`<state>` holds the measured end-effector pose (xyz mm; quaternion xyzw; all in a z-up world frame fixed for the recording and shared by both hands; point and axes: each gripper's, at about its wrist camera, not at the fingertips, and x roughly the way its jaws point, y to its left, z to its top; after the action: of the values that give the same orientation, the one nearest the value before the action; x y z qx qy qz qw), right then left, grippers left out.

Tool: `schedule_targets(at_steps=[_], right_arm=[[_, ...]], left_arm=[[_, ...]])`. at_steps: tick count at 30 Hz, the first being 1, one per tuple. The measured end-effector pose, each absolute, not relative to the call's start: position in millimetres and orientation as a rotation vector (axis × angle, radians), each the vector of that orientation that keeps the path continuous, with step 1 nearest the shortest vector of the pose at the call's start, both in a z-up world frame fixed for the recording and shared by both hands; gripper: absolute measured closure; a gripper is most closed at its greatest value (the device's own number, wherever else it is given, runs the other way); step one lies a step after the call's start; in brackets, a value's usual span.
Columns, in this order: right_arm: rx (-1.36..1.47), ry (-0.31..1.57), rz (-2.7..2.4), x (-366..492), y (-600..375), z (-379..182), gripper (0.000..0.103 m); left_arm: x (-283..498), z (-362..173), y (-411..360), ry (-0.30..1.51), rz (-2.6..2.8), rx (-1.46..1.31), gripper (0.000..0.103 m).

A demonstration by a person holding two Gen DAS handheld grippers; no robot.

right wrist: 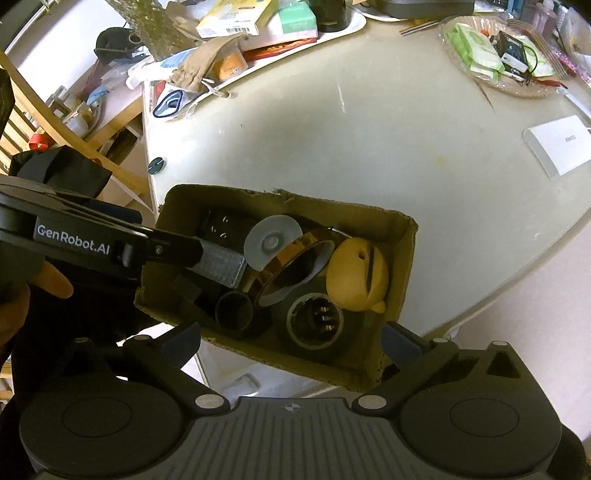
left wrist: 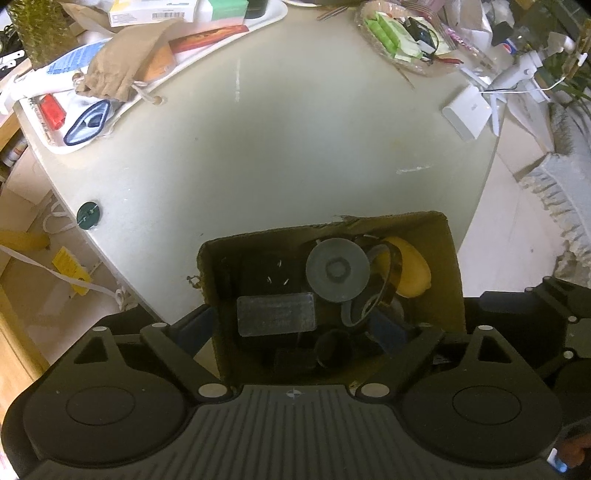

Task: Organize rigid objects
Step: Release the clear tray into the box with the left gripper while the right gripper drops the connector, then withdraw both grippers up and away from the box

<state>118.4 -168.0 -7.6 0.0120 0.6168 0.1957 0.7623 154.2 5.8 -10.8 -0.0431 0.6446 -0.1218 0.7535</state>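
A brown cardboard box (left wrist: 448,266) (right wrist: 404,251) sits at the near edge of the round table, filled with rigid items: a yellow plastic piece (right wrist: 356,275), an amber tape roll (right wrist: 291,269), a grey suction disc (right wrist: 271,242) (left wrist: 337,269), black cylinders and a round plug (right wrist: 316,321). My left gripper (left wrist: 295,328) (right wrist: 207,254) is open wide over the box; a clear textured block (left wrist: 276,314) (right wrist: 221,267) lies between its fingers, touching neither. My right gripper (right wrist: 291,341) is open at the box's near wall, empty.
A white tray (right wrist: 354,26) of boxes and a cloth pouch (left wrist: 122,66) lies far left. A wicker plate (right wrist: 502,55) of green packets sits far right, a white flat box (right wrist: 561,147) (left wrist: 467,112) near it. A green disc (left wrist: 88,214) marks the table's left edge.
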Motion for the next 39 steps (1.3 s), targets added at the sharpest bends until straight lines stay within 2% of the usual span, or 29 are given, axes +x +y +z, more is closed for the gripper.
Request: schedule_targets(at_steps=[11, 23, 39], right_arm=[[0.039, 1.334, 0.408, 113, -173, -5, 0.0], [0.112, 1.22, 0.412, 97, -195, 0, 0.0], [0.133, 1.078, 0.394, 61, -220, -12, 0.0]], left_arm=[[146, -5, 10, 1.375, -0.265, -0.095, 0.01], [118, -6, 23, 1.256, -0.31, -0.148, 0.011], [53, -10, 34, 1.006, -0.341, -0.089, 0.011]])
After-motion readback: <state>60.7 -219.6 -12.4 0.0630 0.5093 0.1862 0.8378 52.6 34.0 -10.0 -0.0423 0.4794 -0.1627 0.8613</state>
